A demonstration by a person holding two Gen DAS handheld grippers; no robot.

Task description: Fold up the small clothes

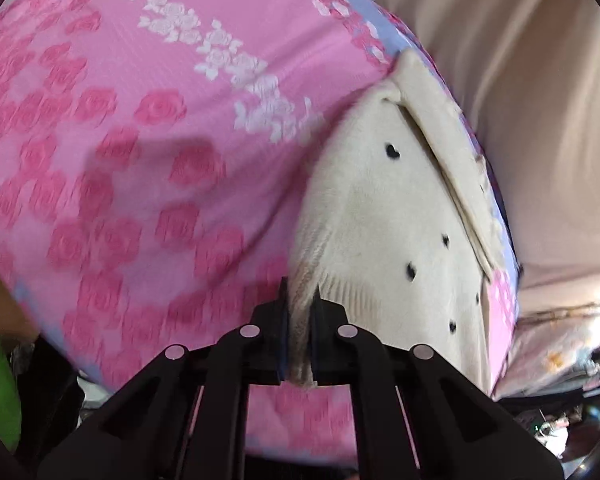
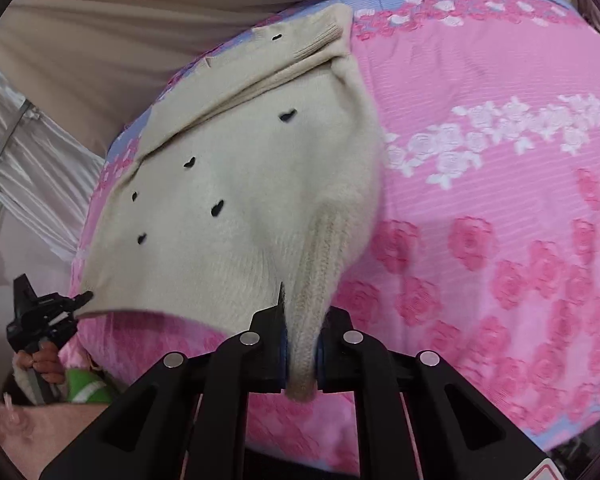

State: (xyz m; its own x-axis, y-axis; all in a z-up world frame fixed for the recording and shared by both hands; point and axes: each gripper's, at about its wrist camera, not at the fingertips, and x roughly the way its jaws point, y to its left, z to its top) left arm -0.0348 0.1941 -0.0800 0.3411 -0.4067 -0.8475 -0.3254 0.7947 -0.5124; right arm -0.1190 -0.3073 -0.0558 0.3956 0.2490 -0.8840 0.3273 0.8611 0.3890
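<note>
Cream knit garment pinched at two ribbed edges over a pink rose-print bed cover.

The pink bed cover point(image 1: 140, 140), patterned with darker pink and white roses and edged in pale blue, fills most of both views, with beige fabric point(image 1: 520, 60) beyond its far edge. On it lies the cream garment point(image 2: 236, 200), dotted with small black hearts, its far part folded over and resting near the blue border while its near hem is lifted off the cover. The left tongs point(image 1: 300, 304) are clamped on a ribbed edge of the garment; the right tongs point(image 2: 302, 312) are clamped on another ribbed band. In the right wrist view, the left tongs grip the hem at the left, with a hand point(image 2: 44, 360) and a green sleeve point(image 2: 88, 388) below.
</note>
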